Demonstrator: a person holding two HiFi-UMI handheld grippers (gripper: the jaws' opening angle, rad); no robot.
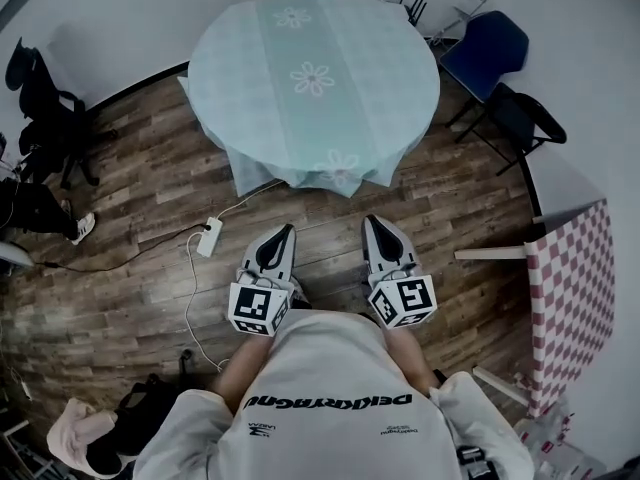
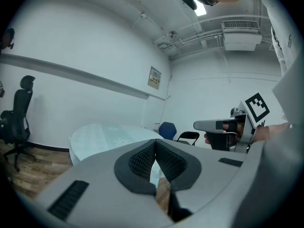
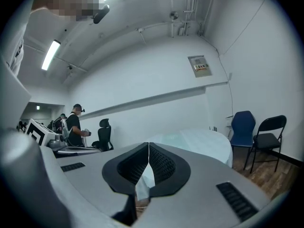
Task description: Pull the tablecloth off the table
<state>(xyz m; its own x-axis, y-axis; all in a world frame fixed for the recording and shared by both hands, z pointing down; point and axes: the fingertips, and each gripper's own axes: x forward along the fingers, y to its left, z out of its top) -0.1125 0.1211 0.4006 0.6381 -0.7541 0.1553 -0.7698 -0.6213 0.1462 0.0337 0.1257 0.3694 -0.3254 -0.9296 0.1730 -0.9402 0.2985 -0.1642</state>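
Observation:
A pale blue tablecloth with white flower prints covers a round table ahead of me; its hem hangs toward the wood floor. The cloth also shows in the left gripper view and the right gripper view. My left gripper is held low in front of my body, short of the cloth's hanging edge, jaws shut and empty. My right gripper is beside it, also shut on nothing. In the left gripper view the jaws meet at the tips; the right gripper's jaws meet too.
A white power strip and its cable lie on the floor left of the grippers. A blue chair and a black folding chair stand right of the table. A red checkered cloth hangs at far right. Office chair at left.

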